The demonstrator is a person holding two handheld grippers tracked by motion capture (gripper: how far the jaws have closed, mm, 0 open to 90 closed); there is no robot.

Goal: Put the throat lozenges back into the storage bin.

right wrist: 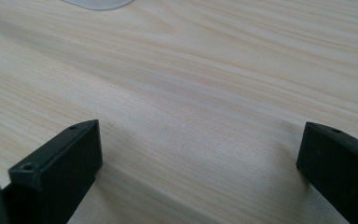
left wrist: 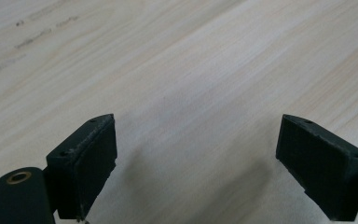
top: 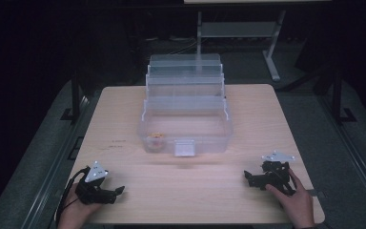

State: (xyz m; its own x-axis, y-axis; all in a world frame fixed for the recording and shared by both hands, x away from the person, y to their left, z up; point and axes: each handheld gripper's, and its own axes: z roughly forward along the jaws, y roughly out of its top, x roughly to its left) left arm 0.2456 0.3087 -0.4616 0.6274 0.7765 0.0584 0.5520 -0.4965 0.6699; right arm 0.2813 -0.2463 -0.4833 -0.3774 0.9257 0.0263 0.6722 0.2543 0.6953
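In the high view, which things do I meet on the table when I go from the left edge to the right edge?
left gripper → small orange thing in the clear plastic box → right gripper

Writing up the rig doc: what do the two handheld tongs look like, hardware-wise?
Both are matte black. The left tongs and right tongs each carry a grey three-cornered plate on top. A black cable loops from the left one. Up close, the jaws are blocky black pads with small screw holes; a brass-ringed hole sits beside the left gripper's pad.
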